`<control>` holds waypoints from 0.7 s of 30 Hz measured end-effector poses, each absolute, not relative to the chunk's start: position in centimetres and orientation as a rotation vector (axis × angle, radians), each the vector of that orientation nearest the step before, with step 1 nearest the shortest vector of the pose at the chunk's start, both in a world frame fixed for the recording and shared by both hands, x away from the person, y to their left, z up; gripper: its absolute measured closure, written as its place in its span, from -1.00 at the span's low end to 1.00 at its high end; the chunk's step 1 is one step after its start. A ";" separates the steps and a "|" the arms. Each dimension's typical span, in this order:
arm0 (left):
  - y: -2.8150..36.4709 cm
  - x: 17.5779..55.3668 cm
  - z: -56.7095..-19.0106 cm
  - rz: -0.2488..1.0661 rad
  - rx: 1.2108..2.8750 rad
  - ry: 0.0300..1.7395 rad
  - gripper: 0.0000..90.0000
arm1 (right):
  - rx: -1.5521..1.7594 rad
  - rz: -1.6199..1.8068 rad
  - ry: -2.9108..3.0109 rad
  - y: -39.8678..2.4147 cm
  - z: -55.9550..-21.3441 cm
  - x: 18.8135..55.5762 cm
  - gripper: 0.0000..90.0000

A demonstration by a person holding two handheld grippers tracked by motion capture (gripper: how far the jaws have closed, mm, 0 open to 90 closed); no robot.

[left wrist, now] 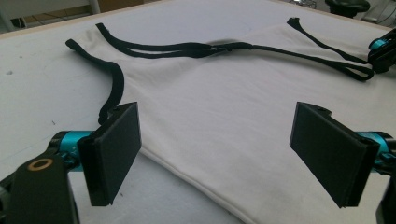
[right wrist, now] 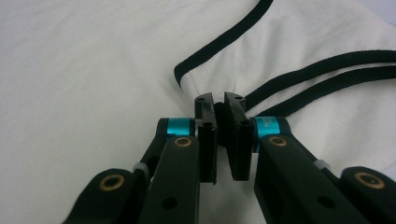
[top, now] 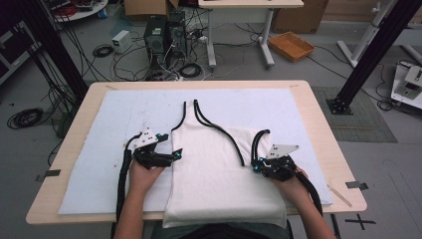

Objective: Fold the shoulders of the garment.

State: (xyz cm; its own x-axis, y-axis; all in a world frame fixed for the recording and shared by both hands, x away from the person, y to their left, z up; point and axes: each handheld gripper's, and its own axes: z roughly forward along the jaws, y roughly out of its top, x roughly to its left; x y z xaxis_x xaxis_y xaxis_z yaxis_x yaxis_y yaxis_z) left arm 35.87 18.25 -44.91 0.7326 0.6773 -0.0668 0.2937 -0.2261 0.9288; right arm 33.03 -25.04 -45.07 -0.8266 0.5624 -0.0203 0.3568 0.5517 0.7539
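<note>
Fingers: right gripper (right wrist: 223, 135) pinched on a black strap (right wrist: 299, 79); left gripper (left wrist: 224, 154) wide open.
Top: white tank top (top: 219, 169) lies flat, near centre.
Tip: nip the left edge too, then lift evenly.

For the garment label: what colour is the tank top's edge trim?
Black trim on the white tank top; clearest in the left gripper view.

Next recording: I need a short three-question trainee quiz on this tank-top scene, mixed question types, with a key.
1. True or false: the left gripper is clamped on the hem of the white tank top.
2. What does the right gripper pinch? A) a black-trimmed strap B) the foam mat C) a cable
3. What colour is the trim on the top's straps and neckline?

Key: 1 false, its jaws stand wide apart above the cloth. 2 A. 3 black.
</note>
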 end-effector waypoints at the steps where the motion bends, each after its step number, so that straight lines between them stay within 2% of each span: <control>1: 18.2 35.9 -44.9 0.428 1.817 0.759 -0.63 | 0.769 1.154 2.529 -25.0 -45.1 33.0 0.66; 5: 18.3 35.9 -44.9 0.427 1.816 0.759 -0.63 | 0.799 1.254 2.513 -25.7 -44.6 33.0 0.29; 8: 18.2 35.9 -44.9 0.427 1.815 0.761 -0.63 | 0.803 1.294 2.485 -26.3 -44.1 33.1 0.29; 10: 18.3 35.9 -44.9 0.428 1.817 0.760 -0.63 | 0.838 1.331 2.376 -27.5 -43.5 33.3 0.00; 11: 18.2 35.9 -44.9 0.428 1.815 0.760 -0.63 | 0.862 1.343 2.358 -28.0 -43.4 33.4 -0.05; 12: 18.3 35.9 -44.9 0.426 1.817 0.759 -0.63 | 0.887 1.351 2.316 -28.6 -43.3 33.6 -0.20; 16: 18.2 35.9 -44.9 0.426 1.814 0.760 -0.63 | 1.042 1.403 2.172 -30.5 -44.2 34.0 -0.27; 21: 18.2 35.9 -44.9 0.426 1.816 0.763 -0.63 | 1.078 1.463 2.084 -31.2 -44.9 33.7 -0.31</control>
